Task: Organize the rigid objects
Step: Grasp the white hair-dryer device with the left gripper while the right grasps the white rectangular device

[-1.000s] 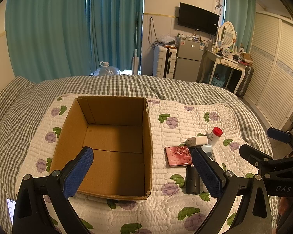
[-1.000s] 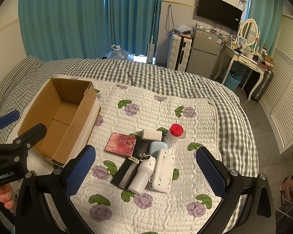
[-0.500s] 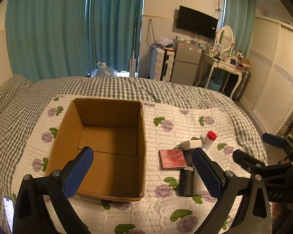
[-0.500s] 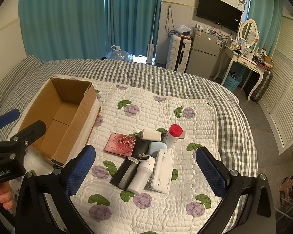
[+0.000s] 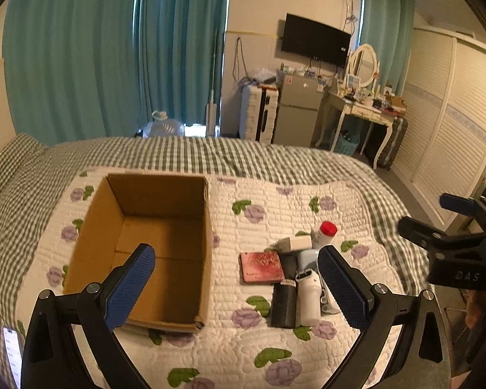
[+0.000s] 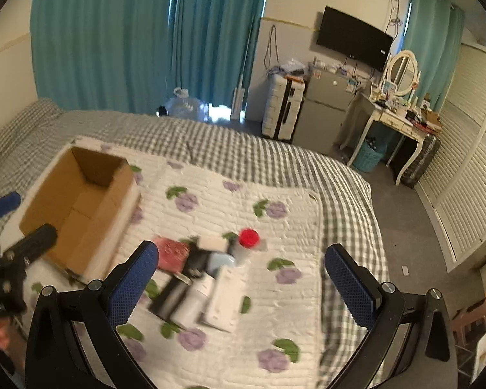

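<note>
Left wrist view: the left claw [image 5: 236, 283], jaws spread and empty, is sitting farther back than before; the cardboard box [image 5: 145, 246] is lying left of the object cluster [image 5: 295, 275] on the bed [image 5: 307, 201].

Right wrist view: the right claw [image 6: 239, 285], spread and empty, is now blurring; bare quilt is lying right of the cluster.

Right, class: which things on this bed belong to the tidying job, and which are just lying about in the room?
Job:
cardboard box
red-capped bottle
pink booklet
white flask
black case
left tool, open
right tool, open

Lying about:
phone
television
fridge
water jug
</note>
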Demonstrator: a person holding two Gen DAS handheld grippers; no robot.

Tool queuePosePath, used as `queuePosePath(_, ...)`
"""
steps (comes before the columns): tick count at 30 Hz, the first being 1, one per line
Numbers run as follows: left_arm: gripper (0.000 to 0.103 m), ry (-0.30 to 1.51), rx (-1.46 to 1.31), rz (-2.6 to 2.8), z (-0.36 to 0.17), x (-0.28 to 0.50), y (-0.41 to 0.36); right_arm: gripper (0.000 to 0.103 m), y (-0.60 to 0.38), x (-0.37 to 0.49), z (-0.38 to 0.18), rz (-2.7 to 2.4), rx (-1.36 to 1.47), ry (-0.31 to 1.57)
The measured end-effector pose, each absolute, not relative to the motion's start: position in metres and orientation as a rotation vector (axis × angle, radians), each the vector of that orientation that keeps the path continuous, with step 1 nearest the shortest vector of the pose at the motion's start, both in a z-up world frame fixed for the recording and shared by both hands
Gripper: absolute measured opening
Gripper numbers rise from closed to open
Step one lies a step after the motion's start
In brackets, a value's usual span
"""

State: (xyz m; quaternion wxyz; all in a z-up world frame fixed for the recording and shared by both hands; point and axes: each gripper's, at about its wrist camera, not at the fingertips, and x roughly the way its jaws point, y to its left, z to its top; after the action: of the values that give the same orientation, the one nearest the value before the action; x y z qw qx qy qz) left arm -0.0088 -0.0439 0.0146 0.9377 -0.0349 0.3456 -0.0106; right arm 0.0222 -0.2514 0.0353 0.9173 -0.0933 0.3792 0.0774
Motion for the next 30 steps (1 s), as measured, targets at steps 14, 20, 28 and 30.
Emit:
queuePosePath(14, 0.101, 0.912, 0.087, -0.051, -0.105, 0.027, -0.151, 0.100, -0.334, 0.047, -0.077, 0.182, -0.133, 1.048)
queuePosePath(20, 0.100, 0.975, 0.168, -0.105, -0.141, 0.035, -0.177, 0.100, -0.337, 0.056, -0.098, 0.221, -0.109, 1.090)
queuePosePath(28, 0.067, 1.047, 0.103, -0.238, -0.160, 0.047, -0.186, 0.099, -0.331, 0.059, -0.107, 0.263, -0.121, 1.102)
queuePosePath(30, 0.063, 1.040, 0.120, -0.258, -0.159, 0.044, -0.187, 0.099, -0.331, 0.060, -0.109, 0.261, -0.120, 1.110)
